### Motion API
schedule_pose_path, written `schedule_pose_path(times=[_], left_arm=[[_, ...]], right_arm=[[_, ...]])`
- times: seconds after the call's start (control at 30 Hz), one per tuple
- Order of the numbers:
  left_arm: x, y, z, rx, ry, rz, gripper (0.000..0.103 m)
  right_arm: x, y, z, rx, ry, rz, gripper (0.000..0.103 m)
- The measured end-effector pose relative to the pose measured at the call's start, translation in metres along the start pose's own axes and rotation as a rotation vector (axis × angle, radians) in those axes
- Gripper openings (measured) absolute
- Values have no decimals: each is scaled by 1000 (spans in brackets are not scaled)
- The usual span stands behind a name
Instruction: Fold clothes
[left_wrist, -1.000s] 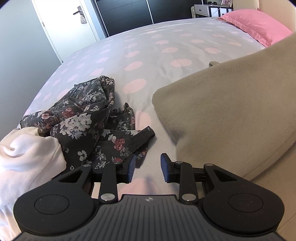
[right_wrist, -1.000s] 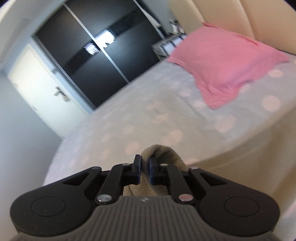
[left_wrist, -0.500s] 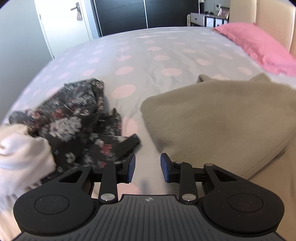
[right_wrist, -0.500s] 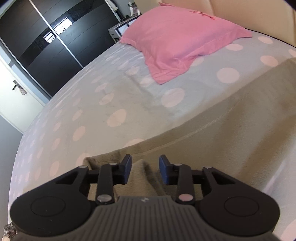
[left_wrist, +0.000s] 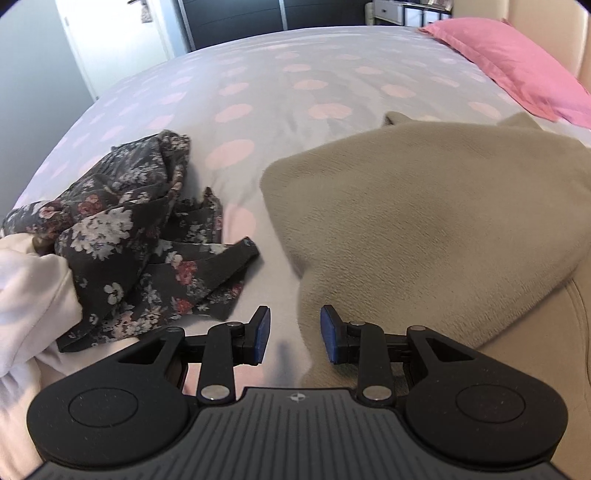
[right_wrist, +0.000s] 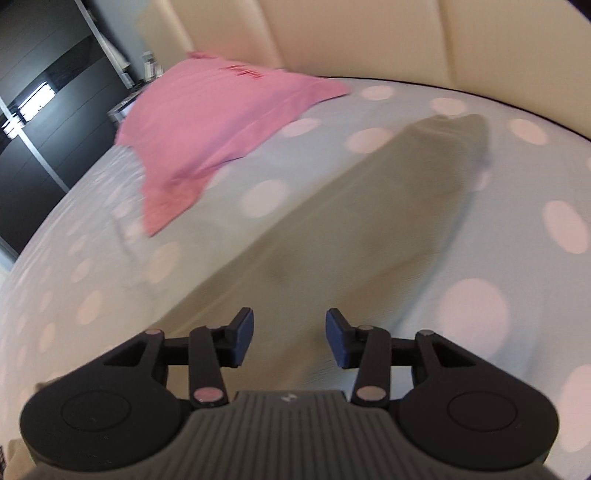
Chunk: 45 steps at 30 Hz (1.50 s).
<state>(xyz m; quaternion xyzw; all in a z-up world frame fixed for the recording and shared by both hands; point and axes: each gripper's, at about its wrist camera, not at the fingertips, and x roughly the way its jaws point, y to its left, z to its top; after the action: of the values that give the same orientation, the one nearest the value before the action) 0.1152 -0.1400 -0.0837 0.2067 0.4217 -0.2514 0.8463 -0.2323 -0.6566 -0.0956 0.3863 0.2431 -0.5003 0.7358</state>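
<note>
A beige fleece garment (left_wrist: 424, 221) lies spread on the dotted bed sheet (left_wrist: 277, 92); in the right wrist view it (right_wrist: 351, 229) stretches away, blurred. My left gripper (left_wrist: 294, 334) is open and empty, hovering at the garment's near left edge. My right gripper (right_wrist: 290, 341) is open and empty above the beige garment. A dark floral garment (left_wrist: 140, 236) lies crumpled to the left, next to a white garment (left_wrist: 29, 280).
A pink pillow (left_wrist: 517, 62) lies at the head of the bed, also in the right wrist view (right_wrist: 207, 122). A cream padded headboard (right_wrist: 369, 37) stands behind it. A white door (left_wrist: 118, 40) and a dark wardrobe (right_wrist: 33, 110) stand beyond the bed.
My right gripper opened and let go of the beige garment, which dropped flat onto the bed, then swung right toward the headboard. The left gripper stayed open and shifted slightly.
</note>
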Motion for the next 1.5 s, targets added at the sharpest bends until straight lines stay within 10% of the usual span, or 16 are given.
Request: schedule_pose_path(times=[0.37, 0.7, 0.77, 0.83, 0.9, 1.5], left_arm=[[12, 20, 0, -79, 45, 99, 28], [26, 7, -3, -5, 72, 117, 28], [26, 7, -3, 0, 69, 117, 28], [25, 7, -3, -1, 67, 116, 28], [25, 8, -3, -1, 65, 115, 28], [-36, 32, 11, -108, -60, 43, 29]], right_arm=[[26, -108, 46, 264, -46, -133, 47], [71, -95, 58, 232, -62, -115, 47], [76, -86, 59, 195, -61, -133, 42], [77, -73, 56, 116, -85, -194, 9], [69, -61, 57, 63, -131, -194, 8], [-130, 176, -22, -318, -353, 378, 7]])
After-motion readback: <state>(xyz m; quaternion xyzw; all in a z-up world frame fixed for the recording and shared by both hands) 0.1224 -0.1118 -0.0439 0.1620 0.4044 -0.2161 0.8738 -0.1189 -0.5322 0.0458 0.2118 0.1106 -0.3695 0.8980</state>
